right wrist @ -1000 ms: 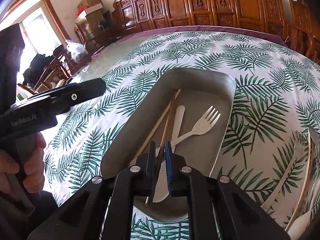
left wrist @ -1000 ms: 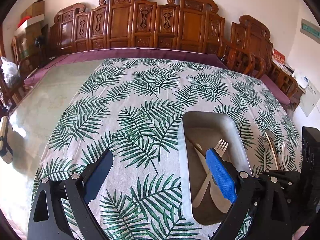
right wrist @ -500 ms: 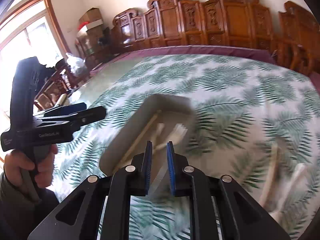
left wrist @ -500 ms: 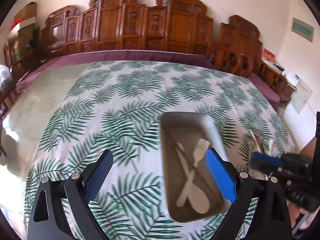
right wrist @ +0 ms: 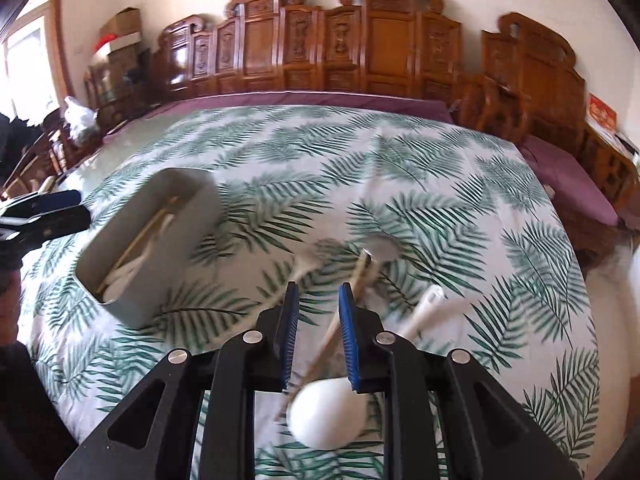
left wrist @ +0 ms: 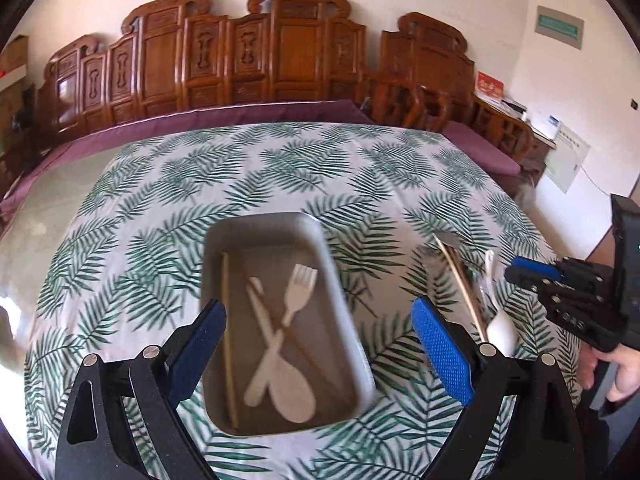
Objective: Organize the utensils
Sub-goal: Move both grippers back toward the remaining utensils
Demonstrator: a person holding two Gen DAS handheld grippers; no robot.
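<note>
A grey tray (left wrist: 344, 320) sits on the leaf-print cloth and holds a white fork (left wrist: 298, 290), a white spoon (left wrist: 288, 392) and wooden chopsticks (left wrist: 226, 320). It also shows at left in the right wrist view (right wrist: 172, 248). My left gripper (left wrist: 318, 350) is wide open above the tray's near end, holding nothing. My right gripper (right wrist: 318, 336) is open with a narrow gap, over loose utensils to the right of the tray: a wooden chopstick (right wrist: 352, 292), a white spoon (right wrist: 328, 414), a clear spoon (right wrist: 306, 264). It grips nothing.
The loose utensils also show at right in the left wrist view (left wrist: 468, 288). Another white utensil (right wrist: 430, 306) lies right of the right gripper. Carved wooden chairs (left wrist: 280, 52) line the table's far side. Purple table edge (left wrist: 224, 114) runs behind the cloth.
My right gripper let go of the chopstick in the tray, swung right to the loose utensils and opened a little. The left gripper pulled back and stayed open.
</note>
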